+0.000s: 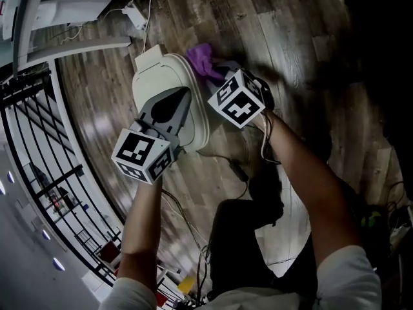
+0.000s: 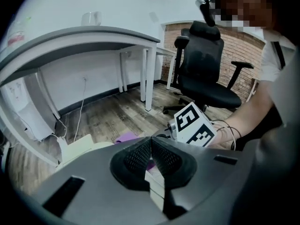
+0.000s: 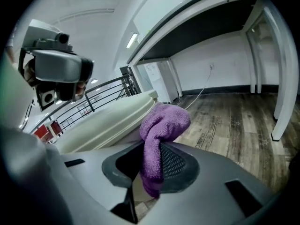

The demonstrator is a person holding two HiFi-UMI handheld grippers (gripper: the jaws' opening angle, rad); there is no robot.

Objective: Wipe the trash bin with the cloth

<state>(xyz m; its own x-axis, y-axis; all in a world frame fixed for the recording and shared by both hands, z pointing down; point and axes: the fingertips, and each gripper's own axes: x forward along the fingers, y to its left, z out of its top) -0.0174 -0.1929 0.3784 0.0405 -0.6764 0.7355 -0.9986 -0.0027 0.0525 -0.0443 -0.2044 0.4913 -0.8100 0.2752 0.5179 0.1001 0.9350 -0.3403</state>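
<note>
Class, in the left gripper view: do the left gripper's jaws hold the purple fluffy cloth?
No: the left gripper is shut empty; the purple fluffy cloth sits in the right gripper.

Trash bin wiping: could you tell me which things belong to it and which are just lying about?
Job: trash bin, purple cloth, right gripper clamping it, left gripper, shut.
Lying about: office chair, desk, railing, floor cable.

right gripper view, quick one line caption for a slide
Right hand-held gripper shut on a purple cloth beside the cream trash bin, wood floor behind.
</note>
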